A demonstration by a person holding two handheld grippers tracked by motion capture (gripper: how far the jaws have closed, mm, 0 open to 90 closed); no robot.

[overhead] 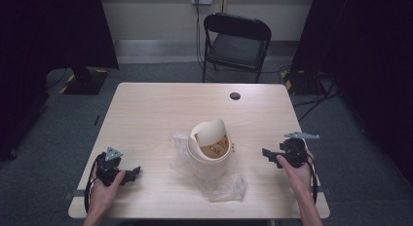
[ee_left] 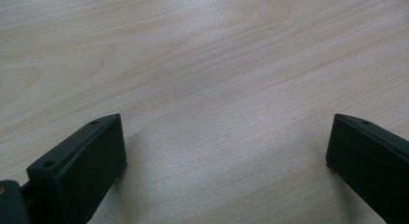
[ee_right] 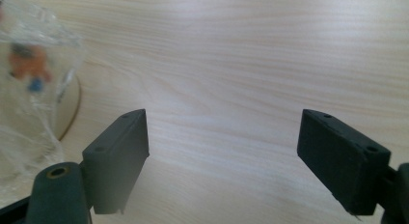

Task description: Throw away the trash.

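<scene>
A small cream bin [overhead: 209, 141] with a tilted swing lid stands in the middle of the table, on a crumpled clear plastic bag [overhead: 224, 182]. Something orange and printed shows inside the bin. My left gripper [overhead: 135, 172] rests low at the front left, pointing toward the bin; its jaws stand open over bare wood [ee_left: 226, 151]. My right gripper [overhead: 267, 155] is to the right of the bin, apart from it, also open [ee_right: 222, 156] with nothing between its jaws. The right gripper view catches the bag [ee_right: 29, 89] and the bin's base [ee_right: 71, 108] at its left edge.
The pale wooden table [overhead: 156, 114] has a dark cable hole [overhead: 235, 96] near its far edge. A black folding chair [overhead: 236, 41] stands behind it. A black stand base [overhead: 85, 80] sits on the floor at left, and cables lie at right.
</scene>
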